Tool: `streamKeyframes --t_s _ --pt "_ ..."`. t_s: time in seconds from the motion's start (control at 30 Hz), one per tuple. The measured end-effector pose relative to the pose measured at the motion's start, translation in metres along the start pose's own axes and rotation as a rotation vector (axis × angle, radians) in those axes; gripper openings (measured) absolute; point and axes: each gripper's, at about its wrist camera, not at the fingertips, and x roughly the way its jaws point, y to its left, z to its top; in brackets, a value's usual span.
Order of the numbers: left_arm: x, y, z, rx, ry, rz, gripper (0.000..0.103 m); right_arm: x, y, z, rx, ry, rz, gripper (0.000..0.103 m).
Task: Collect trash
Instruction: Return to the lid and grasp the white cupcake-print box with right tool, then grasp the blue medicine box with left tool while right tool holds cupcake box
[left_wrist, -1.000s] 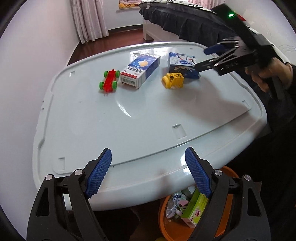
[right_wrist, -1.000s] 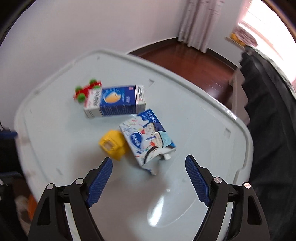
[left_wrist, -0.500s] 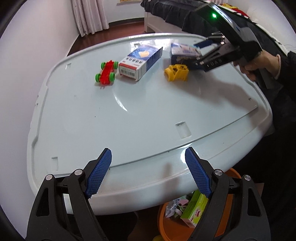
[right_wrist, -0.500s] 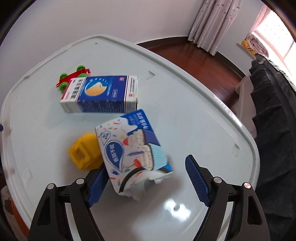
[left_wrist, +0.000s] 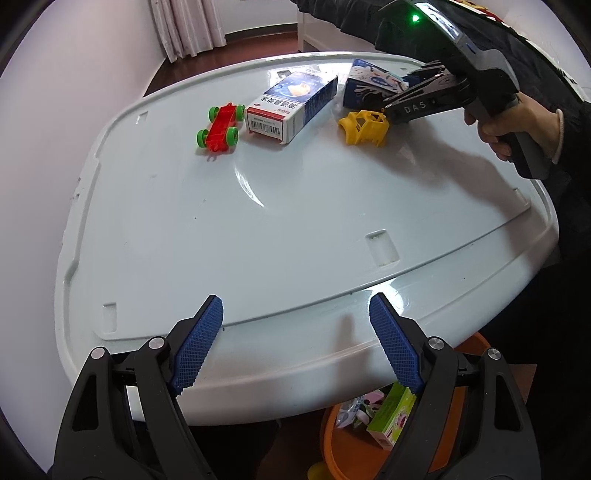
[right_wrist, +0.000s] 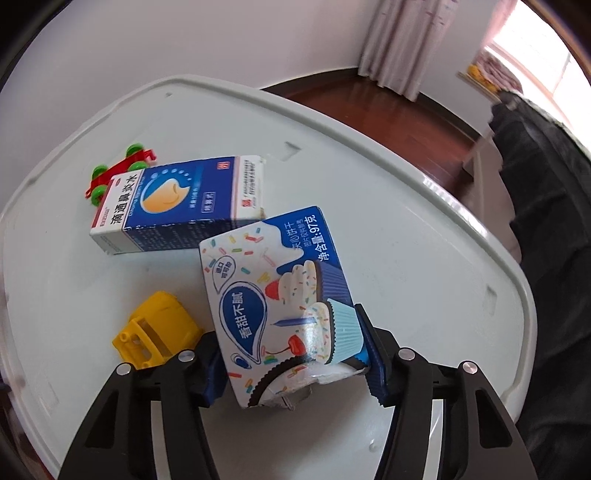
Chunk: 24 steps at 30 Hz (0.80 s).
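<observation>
right wrist view: the right gripper (right_wrist: 291, 365) has just been closing and now clasps the torn biscuit box (right_wrist: 280, 302) on the table (right_wrist: 424, 266), beside the yellow toy (right_wrist: 159, 328). lift straight, clear of that toy. left gripper (left_wrist: 295, 347) gapes, holding nothing.

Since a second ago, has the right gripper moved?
Yes. The right gripper has come down toward the table onto the cupcake box, jaws just closing around it.

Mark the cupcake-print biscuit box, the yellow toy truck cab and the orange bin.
cupcake-print biscuit box (right_wrist: 280, 302): right wrist view, printed top face.
yellow toy truck cab (left_wrist: 364, 127): left wrist view, body.
orange bin (left_wrist: 351, 454): left wrist view, inner wall.
</observation>
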Motion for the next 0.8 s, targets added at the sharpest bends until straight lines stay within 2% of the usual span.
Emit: streamKeyframes --t_s 0.1,0.2,0.23,0.27,0.33,0.4,0.53,0.63,0.7,0.8 --pt "-0.003 -0.003 -0.002 0.008 -0.008 0.013 0.08 -0.008 -0.011 -0.008 0.088 -0.001 0.004 0.058" --pt "-0.004 -0.006 -0.004 0.02 -0.012 0.026 0.08 -0.028 -0.023 -0.022 0.191 -0.025 -0.031 0.058" --pt "-0.004 -0.006 -0.005 0.023 -0.011 0.028 0.08 -0.045 -0.029 -0.038 0.28 -0.036 -0.028 0.058" --pt "-0.004 -0.006 -0.005 0.025 -0.01 0.028 0.08 -0.045 -0.029 -0.038 0.28 -0.036 -0.028 0.058" --pt "-0.004 -0.007 -0.006 0.028 -0.006 0.027 0.08 -0.061 -0.028 -0.054 0.378 -0.03 -0.024 0.058" --pt "-0.004 -0.009 -0.006 0.03 -0.003 0.027 0.08 -0.079 -0.019 -0.068 0.435 -0.029 -0.01 0.058" --pt "-0.004 -0.008 -0.004 0.019 0.001 0.024 0.08 -0.112 0.014 -0.094 0.506 -0.092 0.078 0.059" --pt "-0.003 -0.002 0.003 0.002 0.01 0.012 0.08 -0.11 0.034 -0.115 0.57 -0.11 0.131 0.059" --pt "-0.003 0.001 0.011 0.0 0.013 0.012 0.08 -0.098 0.038 -0.116 0.581 -0.065 0.116 0.059" --pt "-0.003 0.002 0.033 0.035 0.001 0.029 0.08 -0.091 0.031 -0.111 0.583 -0.055 0.072 0.059"
